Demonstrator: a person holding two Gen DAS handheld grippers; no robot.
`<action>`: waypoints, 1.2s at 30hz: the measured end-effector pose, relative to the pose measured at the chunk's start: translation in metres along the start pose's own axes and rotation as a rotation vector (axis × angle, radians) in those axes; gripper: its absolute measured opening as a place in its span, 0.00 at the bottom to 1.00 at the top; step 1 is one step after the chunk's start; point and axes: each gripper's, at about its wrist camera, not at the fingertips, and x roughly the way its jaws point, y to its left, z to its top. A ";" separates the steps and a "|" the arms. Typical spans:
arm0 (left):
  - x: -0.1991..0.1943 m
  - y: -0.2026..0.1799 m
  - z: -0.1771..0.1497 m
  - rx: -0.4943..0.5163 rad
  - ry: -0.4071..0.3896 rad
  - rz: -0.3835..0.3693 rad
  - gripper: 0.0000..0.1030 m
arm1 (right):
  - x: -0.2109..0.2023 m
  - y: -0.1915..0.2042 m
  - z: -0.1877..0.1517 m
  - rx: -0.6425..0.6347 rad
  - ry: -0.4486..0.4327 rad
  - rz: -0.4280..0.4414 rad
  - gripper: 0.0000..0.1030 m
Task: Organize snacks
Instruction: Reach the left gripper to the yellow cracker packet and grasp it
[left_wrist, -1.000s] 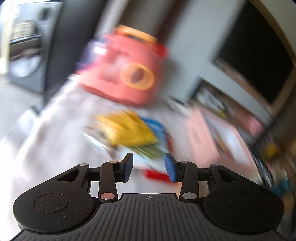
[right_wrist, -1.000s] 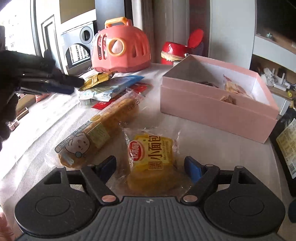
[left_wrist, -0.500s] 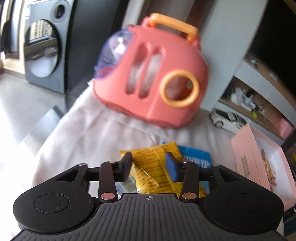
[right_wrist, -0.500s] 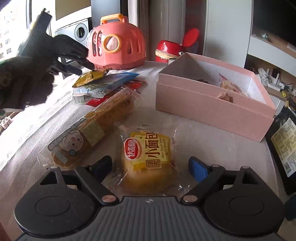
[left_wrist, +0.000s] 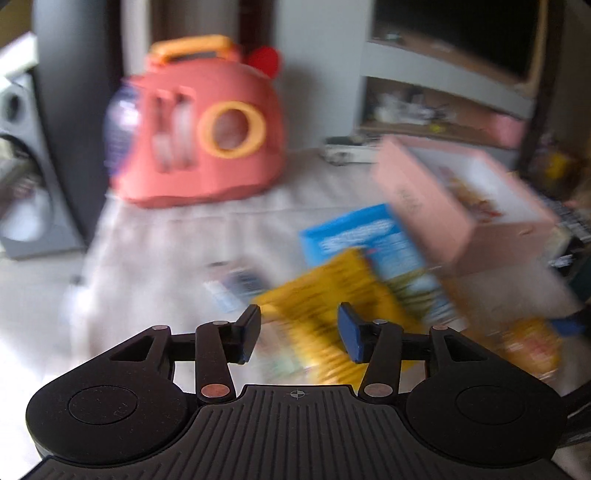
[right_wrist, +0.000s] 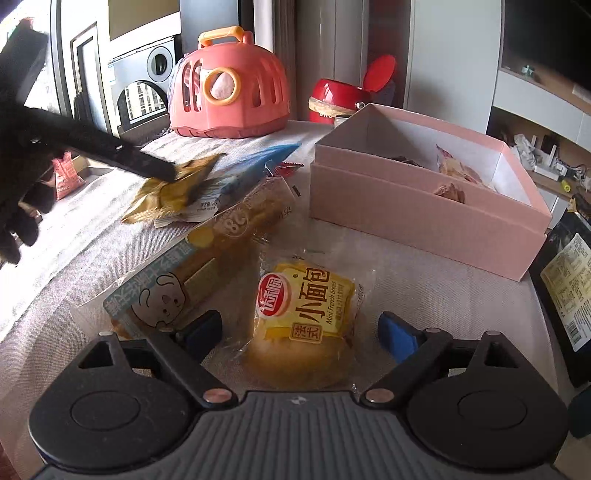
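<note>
My right gripper (right_wrist: 301, 328) is wide open, its fingers either side of a yellow mini French bread packet (right_wrist: 304, 306) lying on the cloth. A long packet with a cartoon dog (right_wrist: 207, 258) lies to its left. The pink open box (right_wrist: 417, 206) holds a few snacks at the right. My left gripper (left_wrist: 299, 332) is open over a yellow packet (left_wrist: 332, 314), which lies on a blue packet (left_wrist: 362, 236); this view is blurred. In the right wrist view the left gripper's fingers (right_wrist: 147, 166) touch that yellow packet (right_wrist: 173, 192).
A pink toy carrier (right_wrist: 229, 85) and a red lidded jar (right_wrist: 340, 99) stand at the back of the table. A dark packet (right_wrist: 565, 288) lies at the right edge. A washing machine (right_wrist: 144, 85) stands behind on the left.
My left gripper has swung right and down onto the yellow packet, which has shifted. My right gripper has stayed open around the bread packet, drifting slightly.
</note>
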 end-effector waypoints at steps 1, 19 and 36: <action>-0.006 0.001 -0.002 -0.006 -0.010 0.033 0.47 | 0.000 0.000 0.000 0.000 0.000 0.000 0.90; 0.012 -0.080 -0.011 0.003 0.056 -0.258 0.48 | -0.001 -0.001 -0.002 0.010 0.001 -0.014 0.92; -0.027 -0.064 -0.030 -0.081 0.096 -0.435 0.29 | -0.006 -0.005 -0.006 -0.021 0.058 0.044 1.00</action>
